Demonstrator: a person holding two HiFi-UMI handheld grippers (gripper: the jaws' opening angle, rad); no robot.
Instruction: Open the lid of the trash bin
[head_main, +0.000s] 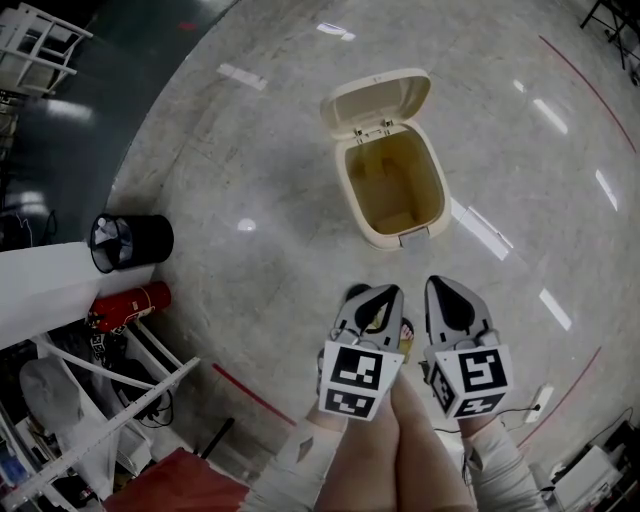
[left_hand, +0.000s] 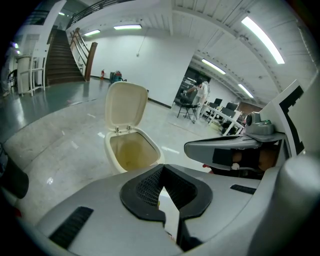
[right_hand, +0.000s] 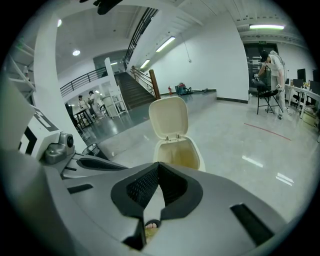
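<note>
Cream trash bin (head_main: 392, 190), lid (head_main: 378, 100) up, beyond jaws

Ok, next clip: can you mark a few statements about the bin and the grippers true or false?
1. The lid of the trash bin stands raised and the inside is exposed. True.
2. The left gripper is clamped on the lid. False: it is held back from the bin, above the person's legs, jaws together on nothing.
3. The right gripper is shut and empty. True.
4. The bin is full of rubbish. False: what shows of its yellowish inside is bare.
5. A black basket stands on the floor off to the left in the head view. True.
</note>
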